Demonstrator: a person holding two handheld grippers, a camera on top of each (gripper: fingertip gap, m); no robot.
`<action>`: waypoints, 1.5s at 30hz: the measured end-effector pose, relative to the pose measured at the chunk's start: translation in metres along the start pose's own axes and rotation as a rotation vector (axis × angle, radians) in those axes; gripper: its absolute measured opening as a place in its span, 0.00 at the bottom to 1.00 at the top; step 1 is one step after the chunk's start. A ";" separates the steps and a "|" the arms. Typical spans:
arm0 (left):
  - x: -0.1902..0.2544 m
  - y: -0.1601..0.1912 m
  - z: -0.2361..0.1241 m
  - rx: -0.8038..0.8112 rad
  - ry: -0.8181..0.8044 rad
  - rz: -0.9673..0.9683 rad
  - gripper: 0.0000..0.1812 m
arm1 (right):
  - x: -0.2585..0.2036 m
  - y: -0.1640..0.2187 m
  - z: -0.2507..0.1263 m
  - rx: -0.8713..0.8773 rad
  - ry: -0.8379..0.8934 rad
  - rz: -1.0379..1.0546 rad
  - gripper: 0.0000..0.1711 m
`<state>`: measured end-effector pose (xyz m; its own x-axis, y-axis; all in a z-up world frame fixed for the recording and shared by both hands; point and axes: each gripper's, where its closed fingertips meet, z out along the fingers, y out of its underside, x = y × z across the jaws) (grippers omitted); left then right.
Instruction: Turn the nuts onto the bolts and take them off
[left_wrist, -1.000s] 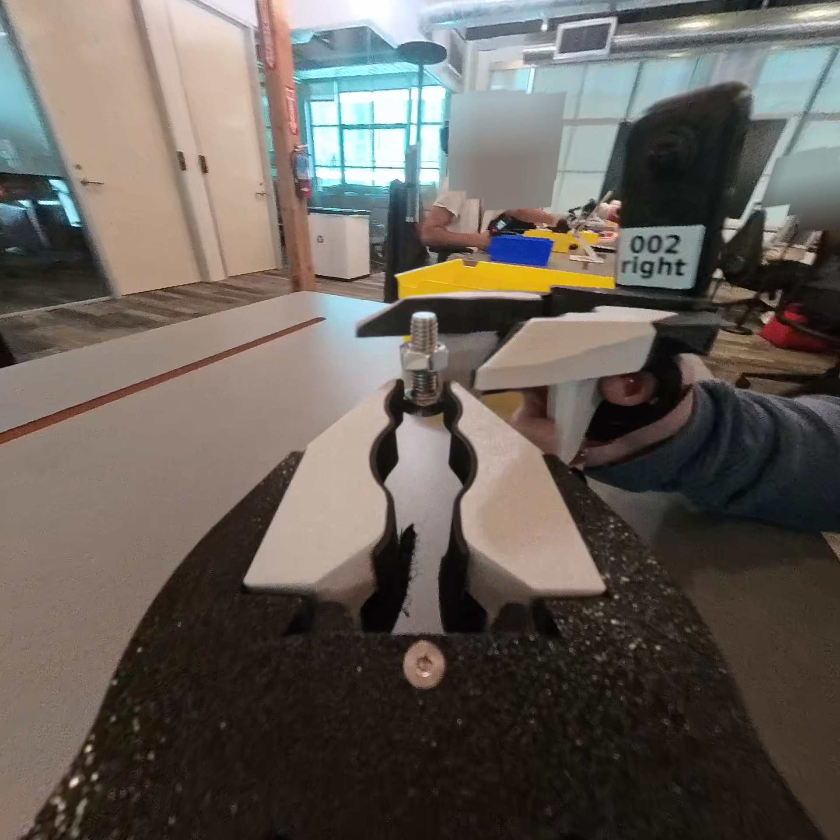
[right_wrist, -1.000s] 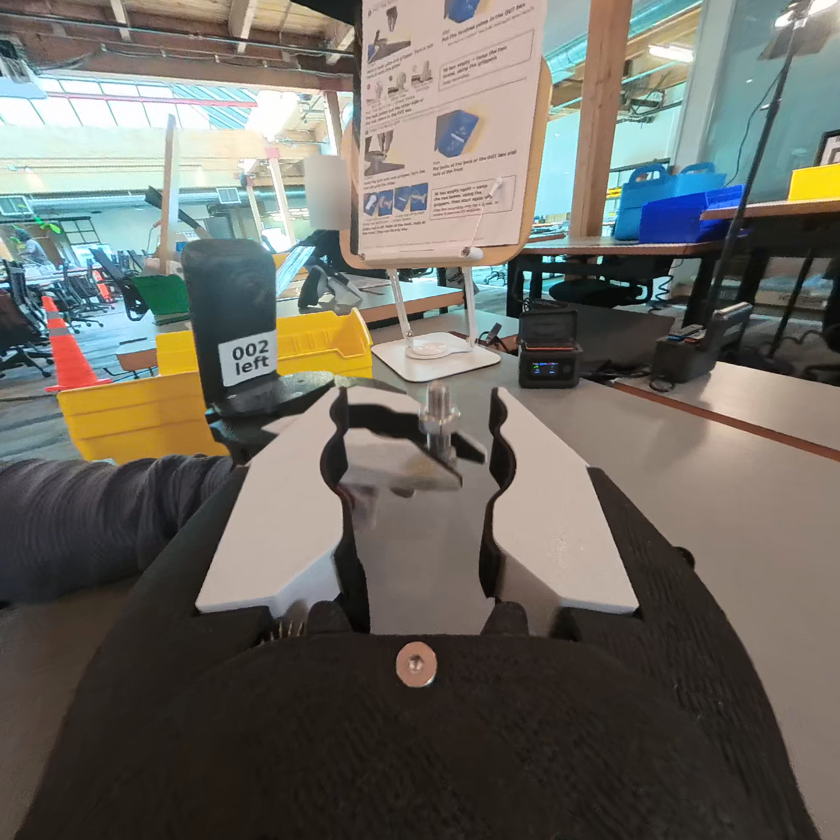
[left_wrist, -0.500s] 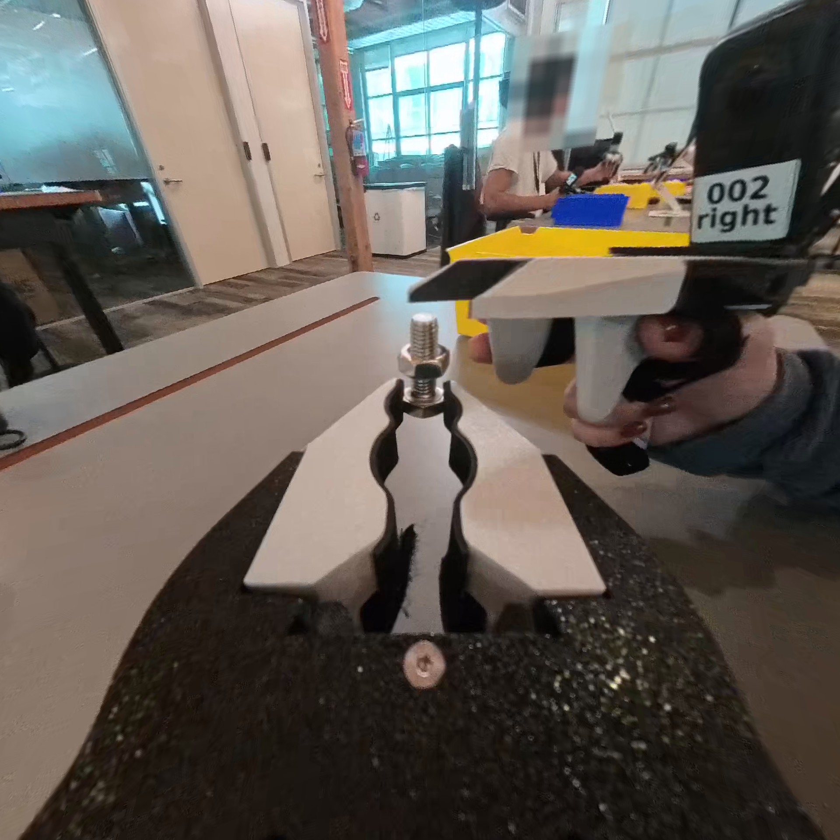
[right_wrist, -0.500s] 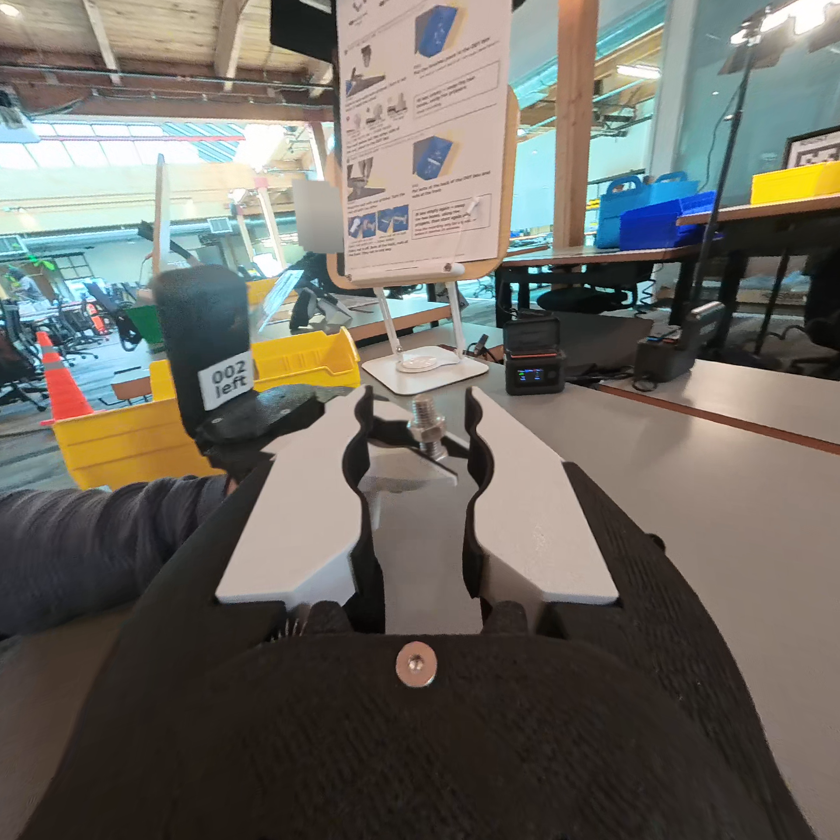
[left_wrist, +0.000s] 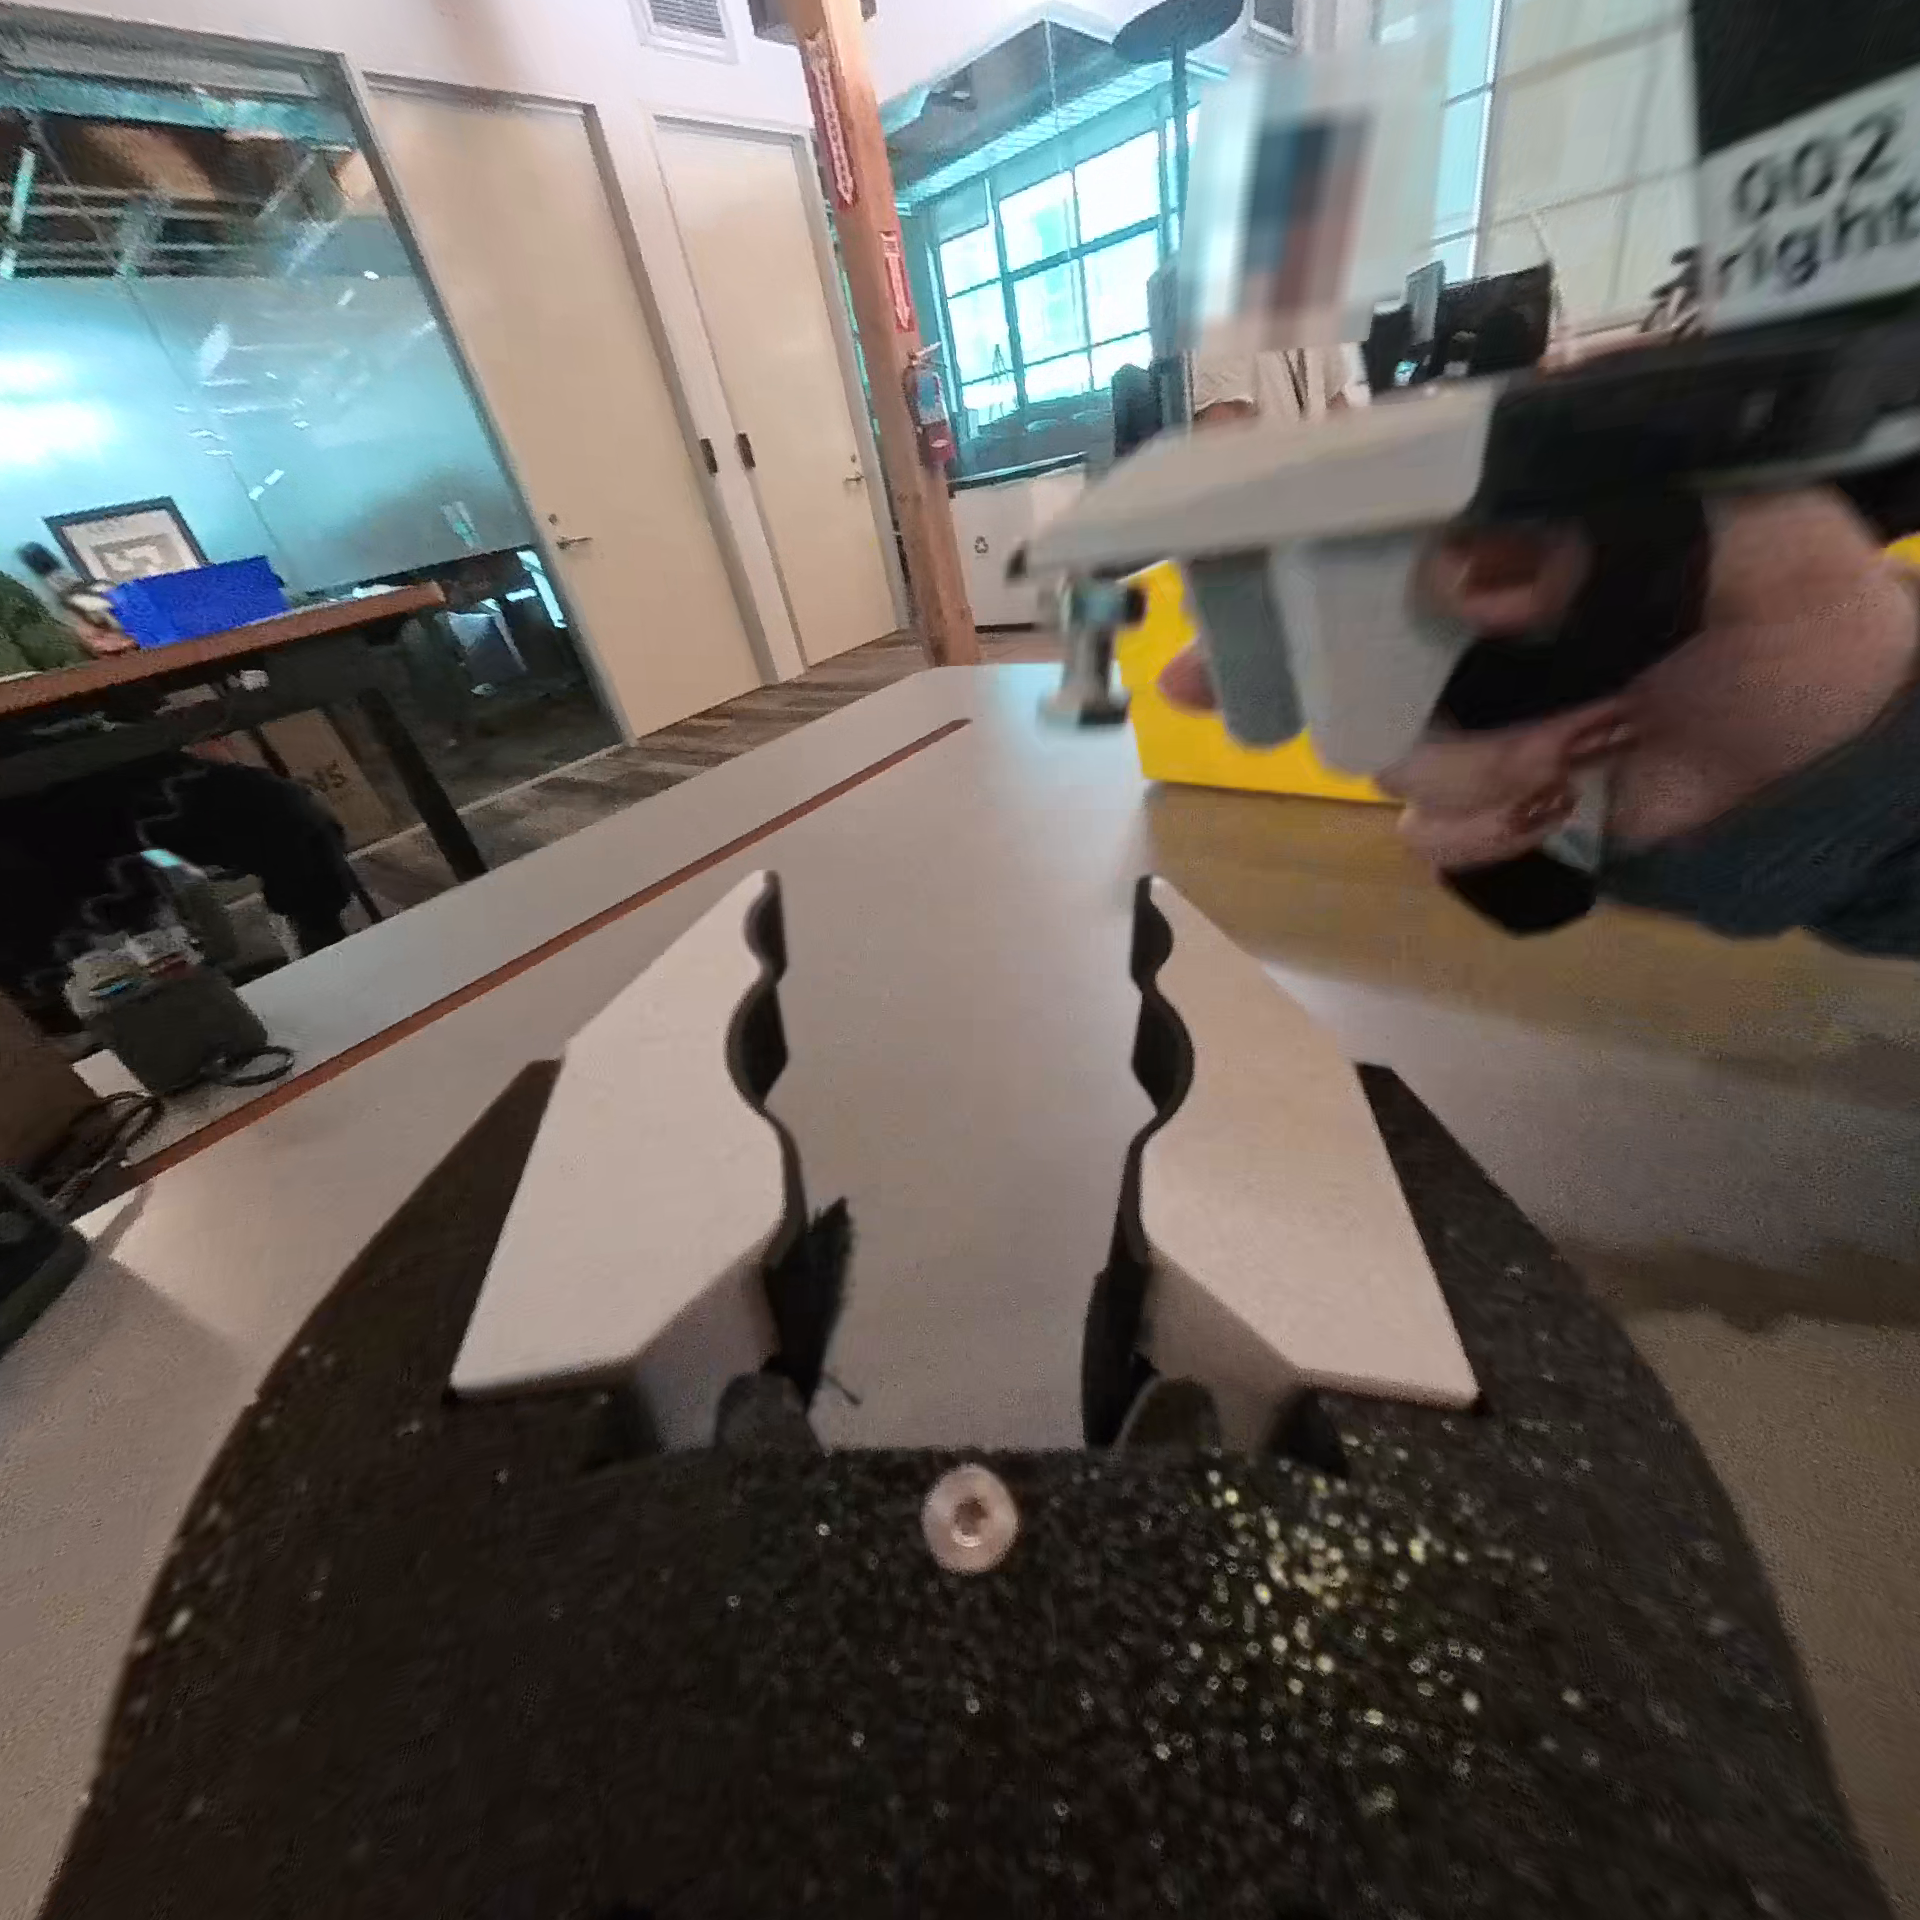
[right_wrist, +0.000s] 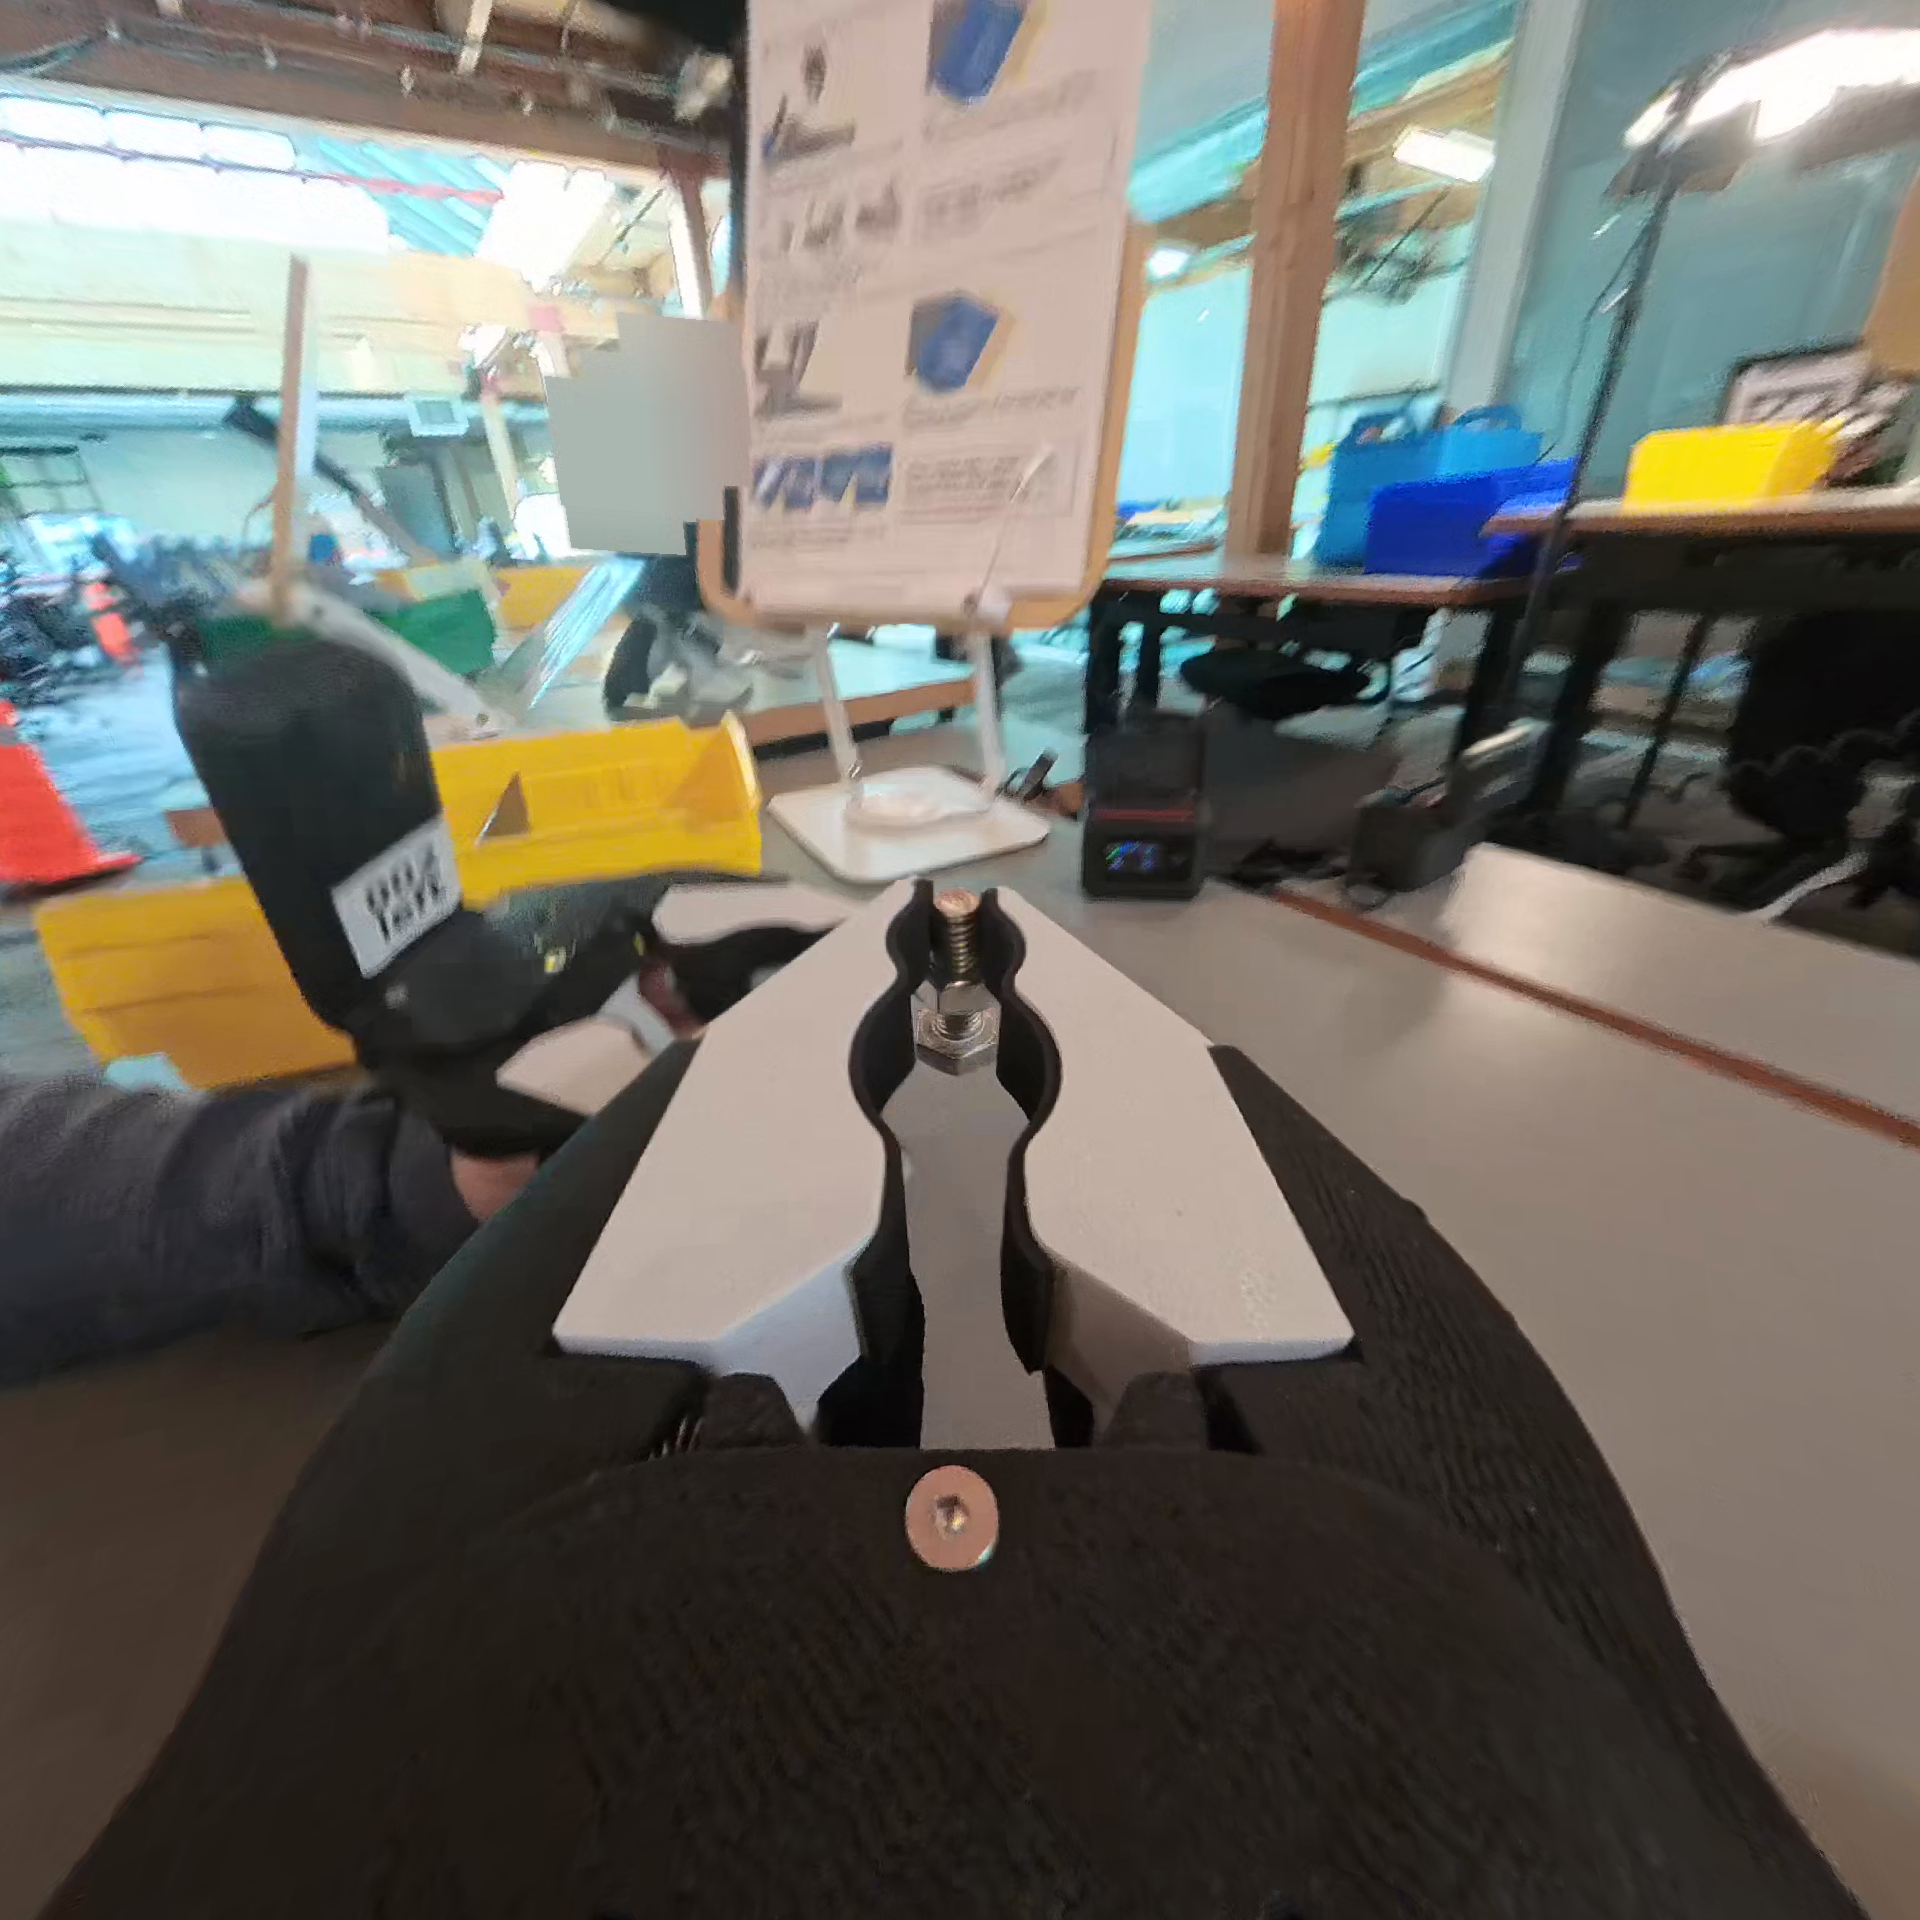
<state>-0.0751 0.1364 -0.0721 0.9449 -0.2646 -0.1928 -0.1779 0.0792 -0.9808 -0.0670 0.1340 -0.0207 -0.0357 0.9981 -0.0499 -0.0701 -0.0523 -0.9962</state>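
My right gripper (right_wrist: 954, 902) is shut on a steel bolt (right_wrist: 954, 940) and holds it upright by the threaded shank. A hex nut (right_wrist: 954, 1000) sits on the thread just above the bolt's head, in the notch between the white fingers (right_wrist: 1122, 1143). The left wrist view shows the right gripper (left_wrist: 1049, 566) at the upper right with the blurred bolt (left_wrist: 1091, 655) hanging from its tips above the table. My left gripper (left_wrist: 954, 894) is open and empty over the grey table (left_wrist: 1039, 810). It also shows at the left in the right wrist view (right_wrist: 312, 831).
A yellow bin (left_wrist: 1226, 727) stands on the table behind the right gripper. In the right wrist view, yellow bins (right_wrist: 592, 800), a white stand with a printed sheet (right_wrist: 914, 821) and a small black device (right_wrist: 1143, 831) stand farther back. A person's sleeve (right_wrist: 208, 1195) lies at the left. The tips of one gripper are about 5 cm away from the tips of the other.
My left gripper held the bolt upright; it has let go, opened wide and drawn back. My right gripper has closed on the bolt's thread and carried it off to the right.
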 end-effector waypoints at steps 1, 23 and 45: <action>-0.005 0.003 0.000 0.006 -0.027 0.023 0.41 | 0.006 -0.018 -0.011 0.029 0.032 -0.016 0.04; 0.005 -0.003 -0.001 0.063 0.036 0.035 0.28 | 0.164 0.117 -0.334 -1.256 0.607 0.610 0.11; -0.032 -0.003 -0.016 0.086 -0.105 -0.104 0.22 | 0.079 0.038 0.003 0.004 0.582 -0.234 0.02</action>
<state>-0.1091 0.1291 -0.0632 0.9814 -0.1737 -0.0818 -0.0577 0.1399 -0.9885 -0.0754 0.2106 -0.0618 0.5296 0.8370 0.1374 -0.0144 0.1709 -0.9852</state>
